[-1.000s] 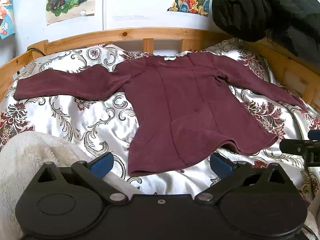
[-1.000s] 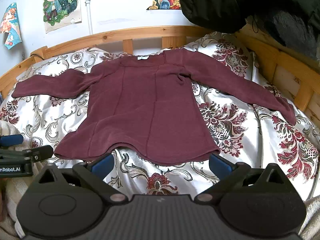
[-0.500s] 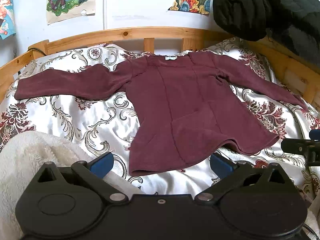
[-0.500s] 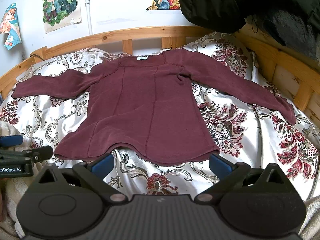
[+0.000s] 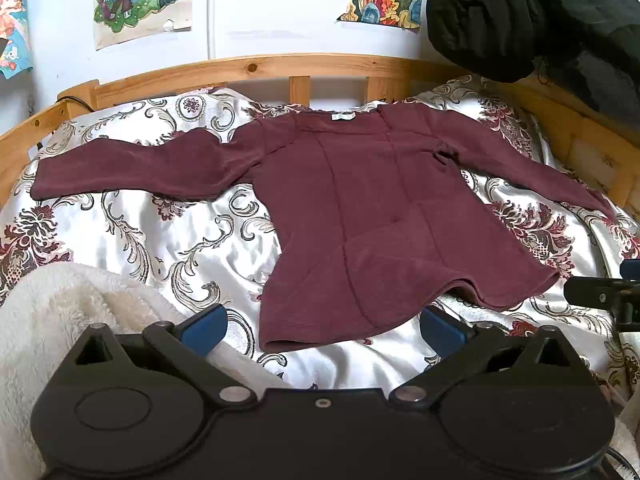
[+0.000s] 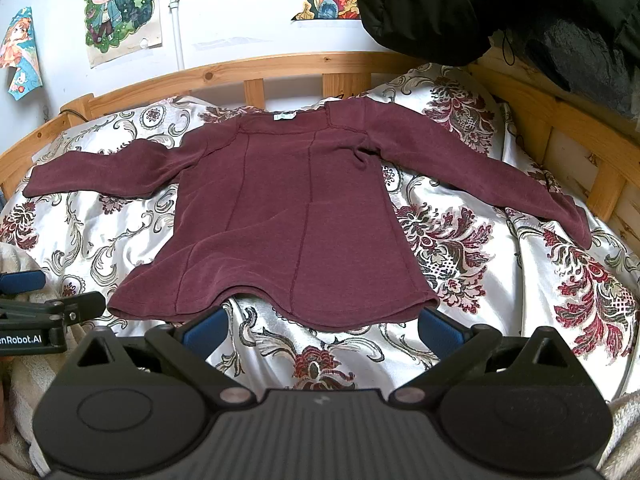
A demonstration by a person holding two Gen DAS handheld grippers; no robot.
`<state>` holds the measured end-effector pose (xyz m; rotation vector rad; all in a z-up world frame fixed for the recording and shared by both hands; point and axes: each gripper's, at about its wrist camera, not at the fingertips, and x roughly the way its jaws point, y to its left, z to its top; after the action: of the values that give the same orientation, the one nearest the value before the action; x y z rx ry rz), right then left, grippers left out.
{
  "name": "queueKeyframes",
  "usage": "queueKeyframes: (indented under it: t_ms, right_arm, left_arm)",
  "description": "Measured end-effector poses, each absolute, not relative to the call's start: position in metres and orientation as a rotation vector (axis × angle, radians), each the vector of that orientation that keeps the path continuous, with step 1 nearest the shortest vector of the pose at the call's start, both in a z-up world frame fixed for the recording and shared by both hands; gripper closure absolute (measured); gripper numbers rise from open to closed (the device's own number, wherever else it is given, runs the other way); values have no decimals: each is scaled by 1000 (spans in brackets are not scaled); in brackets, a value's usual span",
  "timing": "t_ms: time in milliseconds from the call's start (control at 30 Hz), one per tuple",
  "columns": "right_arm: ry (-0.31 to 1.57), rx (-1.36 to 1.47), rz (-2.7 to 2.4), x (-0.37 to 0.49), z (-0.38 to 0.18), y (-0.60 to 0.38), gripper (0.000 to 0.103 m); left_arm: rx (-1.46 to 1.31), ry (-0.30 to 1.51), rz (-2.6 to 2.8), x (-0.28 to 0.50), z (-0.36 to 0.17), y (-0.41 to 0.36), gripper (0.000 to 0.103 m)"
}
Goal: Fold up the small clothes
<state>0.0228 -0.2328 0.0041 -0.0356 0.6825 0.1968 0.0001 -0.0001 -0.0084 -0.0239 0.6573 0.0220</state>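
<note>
A small maroon long-sleeved top [image 5: 360, 216] lies spread flat on the floral bedspread [image 5: 160, 240], neck toward the headboard, both sleeves stretched out sideways. It also shows in the right wrist view [image 6: 288, 216]. My left gripper [image 5: 322, 326] is open and empty, hovering just short of the hem's left corner. My right gripper [image 6: 320, 326] is open and empty, just short of the hem's right part. Each gripper shows at the edge of the other's view.
A wooden headboard [image 5: 300, 68] runs behind and a wooden side rail [image 6: 560, 128] along the right. A black padded jacket [image 6: 480, 8] hangs at the upper right. A cream fleece blanket [image 5: 60, 320] lies at the near left.
</note>
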Motion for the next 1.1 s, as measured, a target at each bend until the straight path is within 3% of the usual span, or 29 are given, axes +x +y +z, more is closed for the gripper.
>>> queueKeyframes:
  t_ms: [1100]
  right_arm:
    - [712, -3, 203, 26, 3, -237, 0]
  left_arm:
    - [15, 699, 25, 8, -9, 1, 1]
